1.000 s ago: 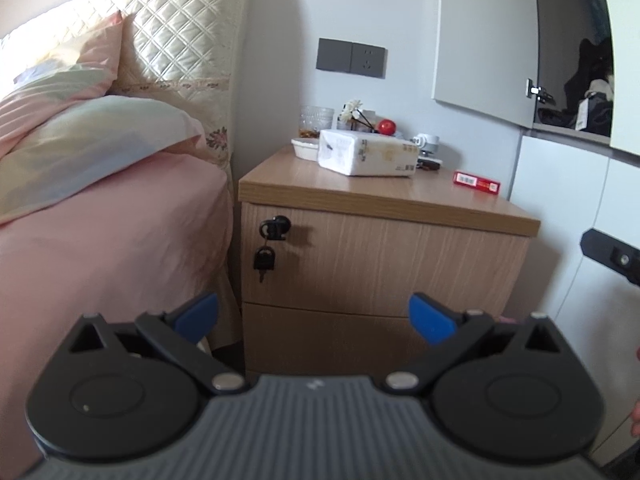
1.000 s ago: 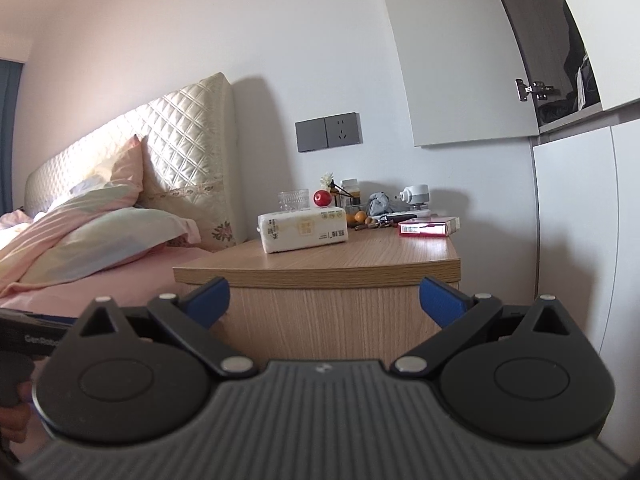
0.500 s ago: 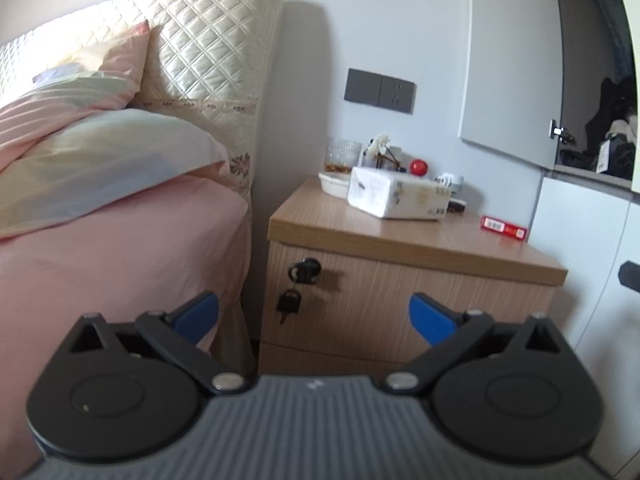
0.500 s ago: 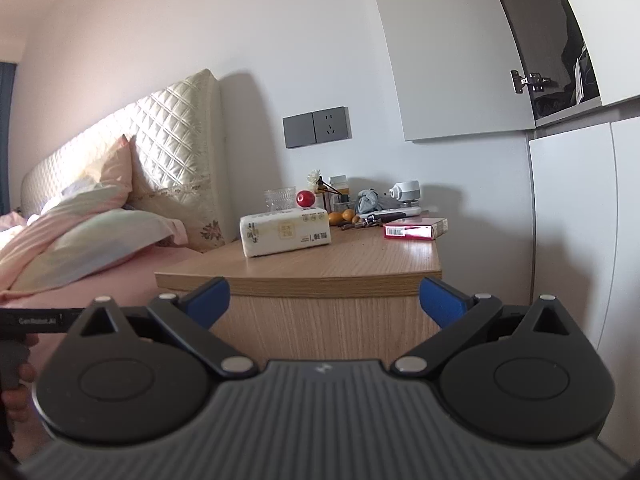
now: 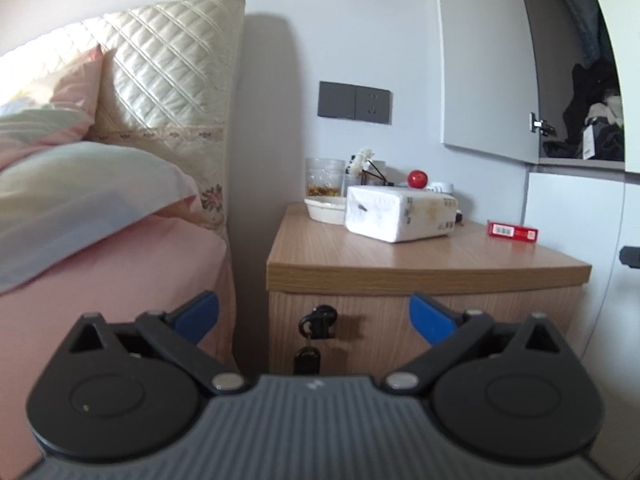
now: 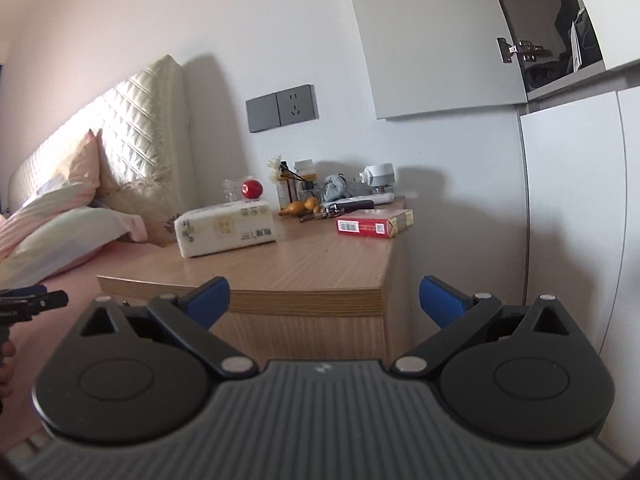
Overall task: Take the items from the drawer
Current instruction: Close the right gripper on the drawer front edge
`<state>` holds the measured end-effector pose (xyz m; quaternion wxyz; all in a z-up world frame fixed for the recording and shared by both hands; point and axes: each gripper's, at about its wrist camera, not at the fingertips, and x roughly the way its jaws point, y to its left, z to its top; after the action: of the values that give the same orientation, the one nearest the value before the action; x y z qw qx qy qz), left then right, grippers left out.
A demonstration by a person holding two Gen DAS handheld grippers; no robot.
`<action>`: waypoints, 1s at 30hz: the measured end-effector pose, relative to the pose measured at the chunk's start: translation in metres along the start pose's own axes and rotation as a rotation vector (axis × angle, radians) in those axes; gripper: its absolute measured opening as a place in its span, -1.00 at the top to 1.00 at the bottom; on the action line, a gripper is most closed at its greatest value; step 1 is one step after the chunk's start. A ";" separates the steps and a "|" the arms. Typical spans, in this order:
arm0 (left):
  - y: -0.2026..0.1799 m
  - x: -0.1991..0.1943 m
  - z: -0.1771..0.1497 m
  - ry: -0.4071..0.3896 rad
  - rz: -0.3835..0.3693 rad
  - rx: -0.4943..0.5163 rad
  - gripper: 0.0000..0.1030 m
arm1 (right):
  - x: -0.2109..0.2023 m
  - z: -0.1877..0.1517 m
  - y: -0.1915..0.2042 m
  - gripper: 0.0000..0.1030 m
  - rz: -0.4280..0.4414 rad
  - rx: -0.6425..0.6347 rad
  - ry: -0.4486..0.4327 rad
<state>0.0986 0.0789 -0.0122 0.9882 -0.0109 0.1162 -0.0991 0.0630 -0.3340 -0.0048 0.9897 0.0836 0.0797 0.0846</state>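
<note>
A wooden nightstand (image 5: 424, 266) stands between the bed and a white wardrobe. Its top drawer front (image 5: 380, 320) is shut, with a black key (image 5: 318, 320) in the lock and a fob hanging below. My left gripper (image 5: 314, 314) is open and empty, a short way in front of the drawer front. My right gripper (image 6: 324, 300) is open and empty, level with the nightstand's top edge (image 6: 304, 300) near its right corner. The left gripper also shows at the left edge of the right wrist view (image 6: 28, 304).
On the nightstand top lie a white tissue pack (image 5: 400, 212), a red box (image 5: 512, 232), a glass (image 5: 325, 178), a white dish (image 5: 325, 208) and small clutter at the back. The pink bed (image 5: 100, 260) is to the left; the wardrobe (image 5: 572, 216) is to the right.
Both grippers have moved closer to the nightstand. The left view has risen and shifted left, so the lower drawer has dropped out of sight. Both stay open.
</note>
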 end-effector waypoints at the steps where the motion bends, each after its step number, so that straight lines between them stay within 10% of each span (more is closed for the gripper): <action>1: 0.002 0.008 -0.002 0.011 -0.024 0.002 -1.00 | 0.003 -0.002 -0.004 -1.00 0.008 -0.009 -0.006; 7: 0.016 0.048 -0.029 0.096 -0.158 -0.007 -1.00 | 0.003 -0.028 -0.026 -1.00 0.046 -0.029 -0.016; 14: 0.028 0.079 -0.051 0.145 -0.141 0.018 -1.00 | 0.034 -0.064 -0.045 -1.00 0.020 0.013 0.175; 28: 0.039 0.116 -0.057 0.183 -0.191 0.040 -0.78 | 0.079 -0.079 -0.067 -0.86 0.115 0.140 0.254; 30: 0.042 0.119 -0.057 0.184 -0.204 0.029 -0.72 | 0.080 -0.077 -0.068 -0.60 0.117 0.125 0.261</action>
<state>0.2069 0.0970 -0.0960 0.9583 0.0010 0.2030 -0.2011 0.1380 -0.3743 -0.1035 0.9572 0.1377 0.2080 0.1470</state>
